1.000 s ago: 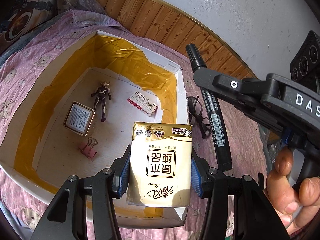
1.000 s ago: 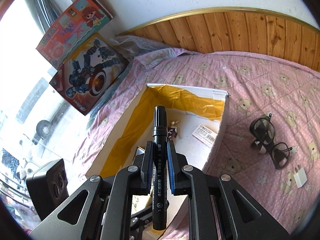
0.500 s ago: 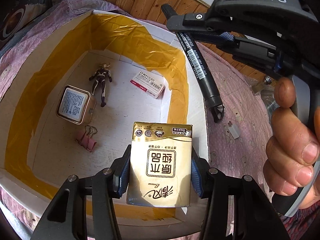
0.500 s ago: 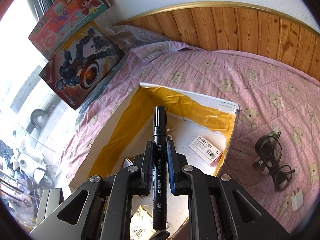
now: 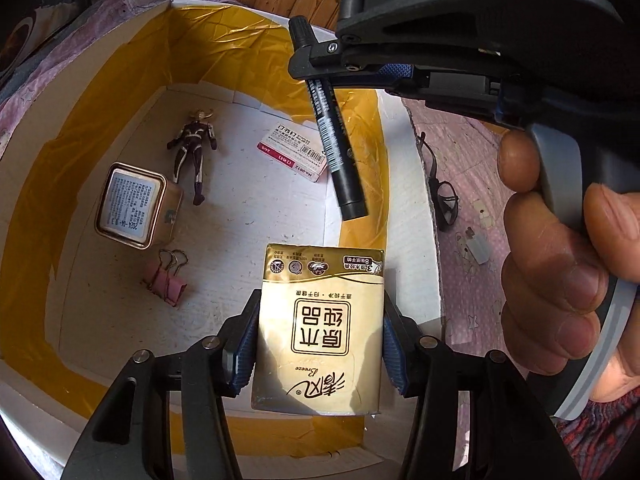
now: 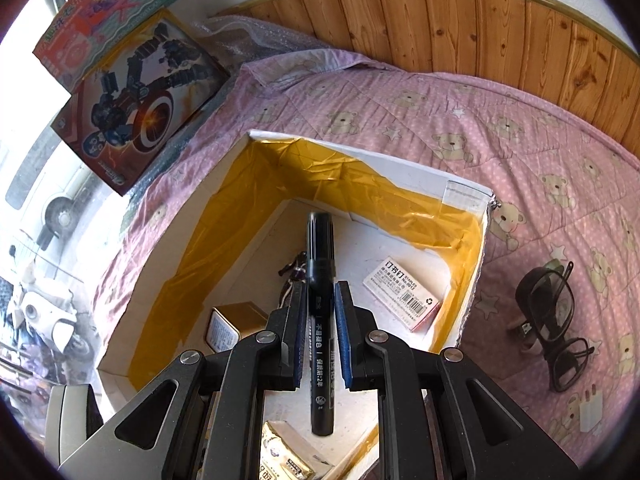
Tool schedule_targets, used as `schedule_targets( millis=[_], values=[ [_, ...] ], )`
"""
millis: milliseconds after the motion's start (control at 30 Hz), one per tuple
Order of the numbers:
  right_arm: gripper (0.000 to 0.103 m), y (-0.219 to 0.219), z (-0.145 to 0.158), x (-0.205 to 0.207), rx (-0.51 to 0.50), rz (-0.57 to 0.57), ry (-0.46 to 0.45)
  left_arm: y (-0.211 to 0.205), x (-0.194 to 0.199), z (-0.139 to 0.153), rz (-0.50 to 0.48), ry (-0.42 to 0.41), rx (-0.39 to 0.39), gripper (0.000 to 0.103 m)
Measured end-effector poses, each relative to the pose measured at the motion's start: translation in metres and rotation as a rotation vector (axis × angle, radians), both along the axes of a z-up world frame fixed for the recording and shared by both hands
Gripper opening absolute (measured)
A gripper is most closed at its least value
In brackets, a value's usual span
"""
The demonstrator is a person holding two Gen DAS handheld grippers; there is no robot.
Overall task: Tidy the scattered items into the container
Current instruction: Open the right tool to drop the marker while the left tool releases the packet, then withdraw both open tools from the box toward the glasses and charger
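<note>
Both tools hang over the box so their loads drop inside: nearest, the left tool clenches a tissue pack; at one o'clock the right tool grips a marker, glasses beyond on the bed.

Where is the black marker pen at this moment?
The black marker pen is clamped in the right claw, held in the air above the white yellow-lined box, over the white staples packet near the box's right wall.
</note>
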State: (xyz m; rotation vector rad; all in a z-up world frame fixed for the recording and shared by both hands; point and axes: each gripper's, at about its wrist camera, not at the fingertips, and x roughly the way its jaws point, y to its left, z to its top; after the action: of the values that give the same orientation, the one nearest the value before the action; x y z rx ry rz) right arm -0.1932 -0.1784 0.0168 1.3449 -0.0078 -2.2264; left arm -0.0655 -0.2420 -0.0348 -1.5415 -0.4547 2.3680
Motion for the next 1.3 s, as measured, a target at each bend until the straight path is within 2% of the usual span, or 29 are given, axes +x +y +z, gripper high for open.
schedule_targets(
  millis=[100,133,200,333,700,1300],
  values=[
    [0.027,0.0,-0.005,-0.003,0.008,-0.01,-0.013,-0.001,-0.001,-0.001,0.001,-0.007,0.002,0.059],
    [0.028,0.001,-0.005,-0.003,0.01,-0.015,-0.012,-0.002,-0.001,-0.001,0.002,-0.007,0.005,0.059],
    [0.028,0.002,-0.006,-0.003,0.01,-0.018,-0.015,-0.005,-0.001,0.0,0.007,-0.005,0.011,0.063],
    [0.028,0.007,-0.004,-0.001,0.0,-0.035,-0.019,-0.011,0.0,0.003,0.016,-0.008,0.045,0.064],
    [0.028,0.024,-0.001,0.017,-0.028,-0.079,-0.041,-0.032,0.005,0.016,0.072,0.017,0.062,0.064],
    [0.031,0.035,0.007,0.077,-0.082,-0.06,-0.056,-0.023,0.041,0.042,0.045,0.073,0.051,0.064]
  ],
)
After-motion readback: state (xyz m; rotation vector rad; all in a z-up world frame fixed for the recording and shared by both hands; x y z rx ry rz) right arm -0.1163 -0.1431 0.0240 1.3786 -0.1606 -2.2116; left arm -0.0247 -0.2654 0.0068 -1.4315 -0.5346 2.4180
